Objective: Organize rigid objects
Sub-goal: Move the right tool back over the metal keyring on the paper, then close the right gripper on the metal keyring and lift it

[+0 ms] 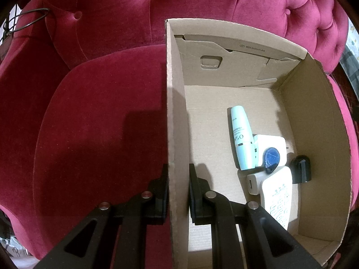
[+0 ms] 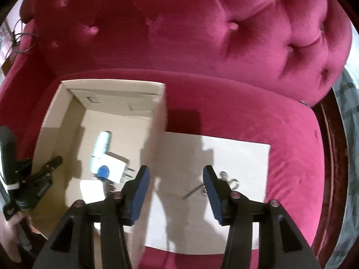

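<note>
Crimson tufted sofa (image 1: 101, 116): cardboard box (image 1: 177, 103), left wall clamped by left gripper (image 1: 178, 190); right gripper (image 2: 176, 192) unclenched, empty, over white sheet (image 2: 242, 157).

The sofa (image 1: 101, 116) is plush crimson velvet, tufted with buttons. The box (image 1: 177, 112) is matt brown corrugated cardboard. Inside it, a pale tube (image 1: 241, 139) and white charger (image 1: 269, 143) look like smooth plastic.
</note>
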Demonstrator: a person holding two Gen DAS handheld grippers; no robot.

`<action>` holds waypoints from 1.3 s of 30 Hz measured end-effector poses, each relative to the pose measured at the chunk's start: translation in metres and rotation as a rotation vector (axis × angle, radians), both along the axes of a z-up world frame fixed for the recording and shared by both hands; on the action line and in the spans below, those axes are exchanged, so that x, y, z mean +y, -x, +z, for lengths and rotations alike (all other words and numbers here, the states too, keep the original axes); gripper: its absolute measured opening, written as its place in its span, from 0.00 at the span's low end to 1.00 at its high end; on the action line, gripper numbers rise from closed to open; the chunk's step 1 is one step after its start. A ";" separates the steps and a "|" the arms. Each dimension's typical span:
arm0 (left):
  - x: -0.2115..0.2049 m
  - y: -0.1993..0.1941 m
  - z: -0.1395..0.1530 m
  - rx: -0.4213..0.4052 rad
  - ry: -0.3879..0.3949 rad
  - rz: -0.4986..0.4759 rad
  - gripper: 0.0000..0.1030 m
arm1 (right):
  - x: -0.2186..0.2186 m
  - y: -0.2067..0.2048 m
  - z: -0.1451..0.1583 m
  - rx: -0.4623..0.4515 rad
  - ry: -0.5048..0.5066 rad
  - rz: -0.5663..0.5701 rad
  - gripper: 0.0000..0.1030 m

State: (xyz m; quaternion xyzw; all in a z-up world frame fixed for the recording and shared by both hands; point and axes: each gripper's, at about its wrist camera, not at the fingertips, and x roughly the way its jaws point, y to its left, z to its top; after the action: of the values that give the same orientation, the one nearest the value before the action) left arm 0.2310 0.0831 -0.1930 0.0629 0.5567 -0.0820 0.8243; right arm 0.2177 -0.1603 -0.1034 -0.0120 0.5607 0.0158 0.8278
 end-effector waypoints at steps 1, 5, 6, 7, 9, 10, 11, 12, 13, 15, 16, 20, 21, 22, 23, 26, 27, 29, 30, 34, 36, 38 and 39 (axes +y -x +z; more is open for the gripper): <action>0.000 0.000 0.000 0.000 0.000 0.000 0.15 | -0.005 0.001 -0.001 0.001 0.002 -0.011 0.62; 0.000 0.000 0.000 -0.001 -0.003 -0.002 0.15 | -0.026 0.004 -0.011 0.014 0.011 -0.055 0.76; 0.000 0.000 0.000 -0.002 -0.003 -0.002 0.15 | -0.029 0.004 -0.014 0.018 0.011 -0.062 0.78; 0.000 0.000 0.000 -0.001 -0.003 -0.002 0.15 | -0.034 0.004 -0.017 0.020 0.014 -0.069 0.81; 0.000 0.000 0.000 -0.001 -0.002 -0.001 0.15 | -0.040 0.005 -0.024 0.027 0.018 -0.079 0.85; 0.000 0.000 0.000 -0.001 -0.002 -0.001 0.15 | -0.043 0.004 -0.026 0.029 0.021 -0.080 0.89; 0.000 0.000 0.000 0.000 -0.001 -0.001 0.15 | -0.046 0.004 -0.031 0.030 0.029 -0.079 0.93; 0.000 0.000 0.000 0.000 -0.001 -0.001 0.15 | -0.049 0.003 -0.035 0.031 0.031 -0.079 0.95; 0.000 0.000 0.000 0.000 -0.001 -0.001 0.15 | -0.052 0.003 -0.038 0.033 0.029 -0.082 0.96; 0.000 0.000 0.001 0.000 0.000 0.000 0.15 | -0.059 0.002 -0.047 0.039 0.019 -0.097 0.98; 0.000 0.000 0.001 -0.001 -0.002 -0.002 0.15 | -0.062 0.001 -0.051 0.042 0.015 -0.104 0.98; 0.000 0.001 0.001 -0.001 -0.004 -0.003 0.15 | -0.071 0.000 -0.070 0.057 0.004 -0.131 0.99; -0.001 0.001 0.001 -0.002 -0.004 -0.003 0.15 | -0.073 0.000 -0.074 0.060 0.002 -0.134 0.99; -0.001 0.001 0.001 -0.002 -0.005 -0.003 0.15 | -0.074 -0.001 -0.078 0.063 0.002 -0.136 0.99; -0.001 0.001 0.000 -0.003 -0.006 -0.004 0.15 | -0.076 -0.001 -0.084 0.068 -0.001 -0.137 0.99; -0.001 0.001 0.000 -0.002 -0.005 -0.003 0.15 | -0.079 -0.003 -0.100 0.085 -0.005 -0.143 0.99; -0.001 0.001 0.000 -0.002 -0.004 -0.003 0.15 | -0.080 -0.004 -0.104 0.088 -0.007 -0.145 0.99; -0.001 0.000 0.001 -0.002 -0.004 -0.003 0.15 | -0.082 -0.006 -0.116 0.097 -0.005 -0.155 0.99; -0.001 0.000 0.001 -0.002 -0.005 -0.004 0.15 | -0.083 -0.006 -0.119 0.099 -0.007 -0.158 0.99; 0.000 0.000 0.000 0.000 -0.002 -0.003 0.15 | -0.086 -0.010 -0.132 0.108 -0.018 -0.167 0.99; 0.000 0.000 0.001 -0.001 -0.004 -0.004 0.15 | -0.087 -0.011 -0.137 0.111 -0.020 -0.167 0.99; 0.000 0.000 0.001 -0.001 -0.002 -0.003 0.15 | -0.088 -0.013 -0.141 0.115 -0.021 -0.164 0.99; 0.000 0.000 0.001 0.000 0.001 -0.002 0.15 | -0.089 -0.013 -0.144 0.117 -0.026 -0.163 0.99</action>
State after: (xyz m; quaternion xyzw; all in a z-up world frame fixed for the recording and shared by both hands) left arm 0.2310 0.0834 -0.1923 0.0630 0.5565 -0.0829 0.8243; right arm 0.2307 -0.2489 -0.2474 0.0453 0.6070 -0.0434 0.7922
